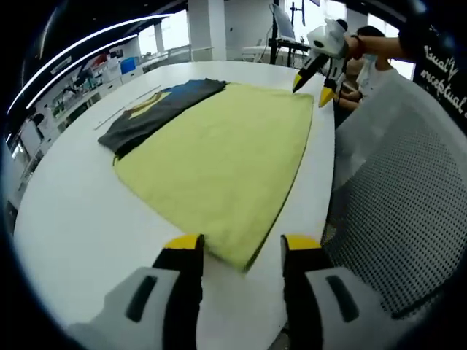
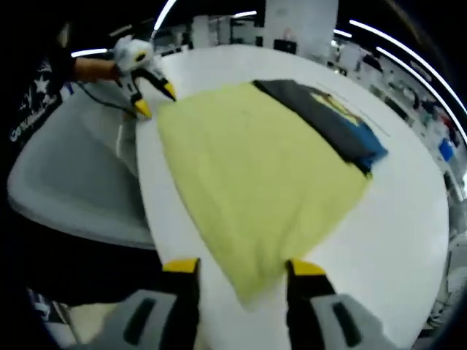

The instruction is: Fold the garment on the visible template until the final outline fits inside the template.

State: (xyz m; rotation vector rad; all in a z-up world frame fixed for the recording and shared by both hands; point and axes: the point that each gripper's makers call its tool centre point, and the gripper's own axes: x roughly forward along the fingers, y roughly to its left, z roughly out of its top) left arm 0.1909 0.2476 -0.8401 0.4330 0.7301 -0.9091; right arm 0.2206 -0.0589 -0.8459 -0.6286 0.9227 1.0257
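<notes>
A pale yellow-green fabric garment (image 1: pixel 222 157) lies flat on a white round-edged table (image 1: pixel 73 219), close to the table edge that borders a grey mesh-backed chair (image 1: pixel 398 219). In the left gripper view its long axis runs from a narrow corner just ahead of the left gripper (image 1: pixel 241 244) away toward a wider straight edge near the right gripper (image 1: pixel 315 84); in the right gripper view the same garment (image 2: pixel 259 175) tapers to a corner between the jaws of the right gripper (image 2: pixel 241 268), with the left gripper (image 2: pixel 155 98) at the far corner. A dark grey part with blue and yellow patches (image 1: pixel 157 109) lies along one long side of the yellow-green cloth, overlapping it; whether it belongs to the same garment cannot be told. The template outline cannot be told apart from the table. Both yellow-tipped pairs of jaws stand parted, gripping nothing, each poised over or beside a garment corner. A person's hand (image 1: pixel 359 45) holds the right gripper. Shelves with containers (image 1: pixel 109 69) stand in the blurred background; their contents cannot be told.
</notes>
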